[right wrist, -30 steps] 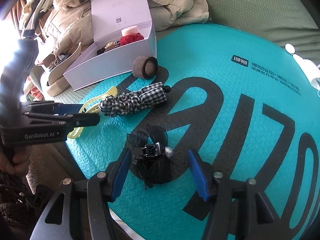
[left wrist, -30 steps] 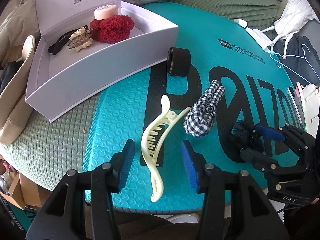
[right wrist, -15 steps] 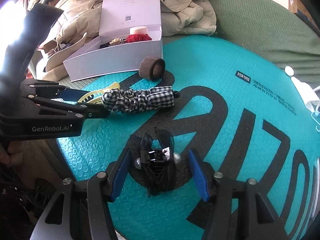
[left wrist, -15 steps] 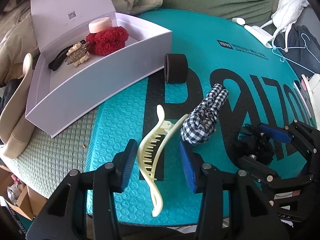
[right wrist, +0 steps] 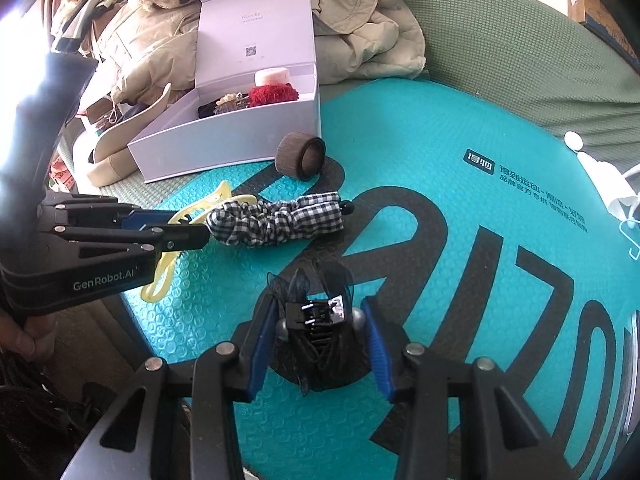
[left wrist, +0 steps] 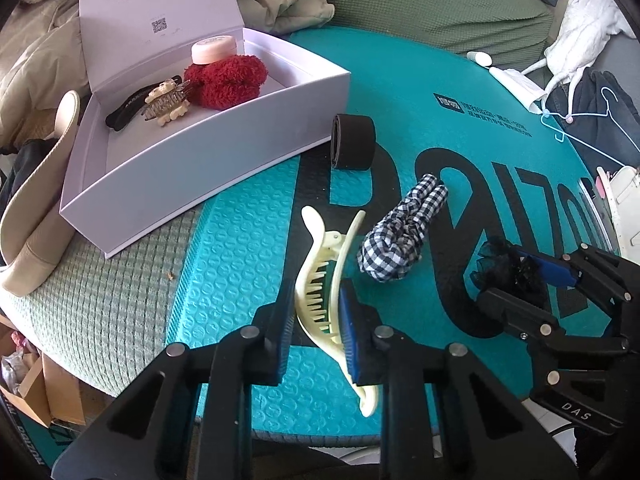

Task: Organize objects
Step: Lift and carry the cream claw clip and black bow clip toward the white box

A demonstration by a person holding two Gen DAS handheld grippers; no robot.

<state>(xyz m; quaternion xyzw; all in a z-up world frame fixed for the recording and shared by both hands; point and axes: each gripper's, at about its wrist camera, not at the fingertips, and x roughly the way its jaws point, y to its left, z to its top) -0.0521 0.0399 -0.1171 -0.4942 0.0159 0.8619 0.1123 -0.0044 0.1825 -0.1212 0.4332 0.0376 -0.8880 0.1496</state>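
Left wrist view: teal mat (left wrist: 400, 92) over green bedding (left wrist: 100, 304), left tongs (left wrist: 316, 328) clamped on cream claw clip (left wrist: 320, 280).

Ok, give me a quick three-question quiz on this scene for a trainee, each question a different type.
1. Multiple choice: what is between the left gripper's pads? A) a red scrunchie B) the cream claw clip C) a hanger
2. True or false: the checked scrunchie lies inside the white box.
3. Short answer: which loose item sits nearest the box's front wall?

Key
1. B; the jaws have just closed on it.
2. False; it lies on the teal mat.
3. The brown roll.
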